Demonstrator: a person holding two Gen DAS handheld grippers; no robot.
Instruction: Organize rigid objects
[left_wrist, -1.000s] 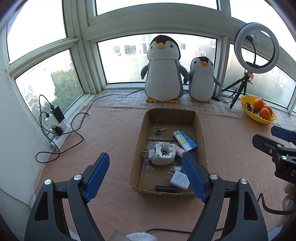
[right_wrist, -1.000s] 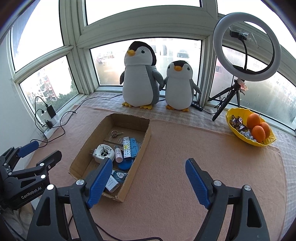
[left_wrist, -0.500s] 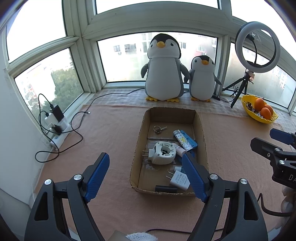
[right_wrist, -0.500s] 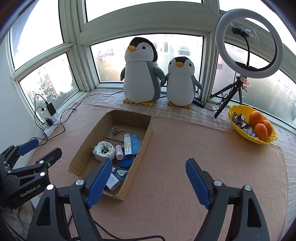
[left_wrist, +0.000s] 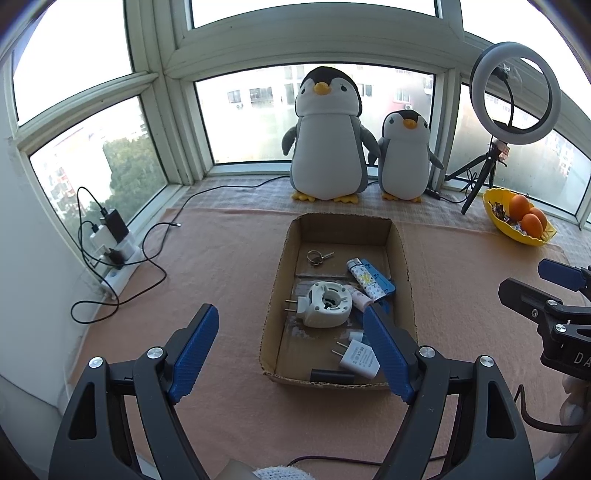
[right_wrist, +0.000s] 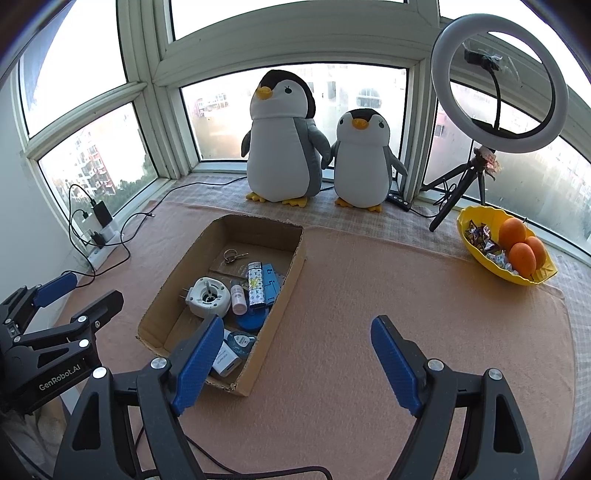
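Here the left gripper (left_wrist: 290, 349) hangs above the peach cloth (left_wrist: 221, 258) with its blue fingers spread wide and nothing between them. Just ahead of it and slightly to its right sits the open cardboard box (left_wrist: 275, 291). Inside, nearest its right finger, lies a white charger plug (left_wrist: 359, 358); further forward rest a round white plug adapter (left_wrist: 325, 303), a patterned lighter (left_wrist: 365, 277) and, at the far end, a key ring (left_wrist: 317, 256). The right gripper (right_wrist: 295, 354) is likewise wide apart and empty, the box (right_wrist: 284, 280) lying ahead to its left. Beyond both, two plush penguins (right_wrist: 282, 140) stand at the window, and a yellow bowl of oranges (right_wrist: 476, 247) sits far right
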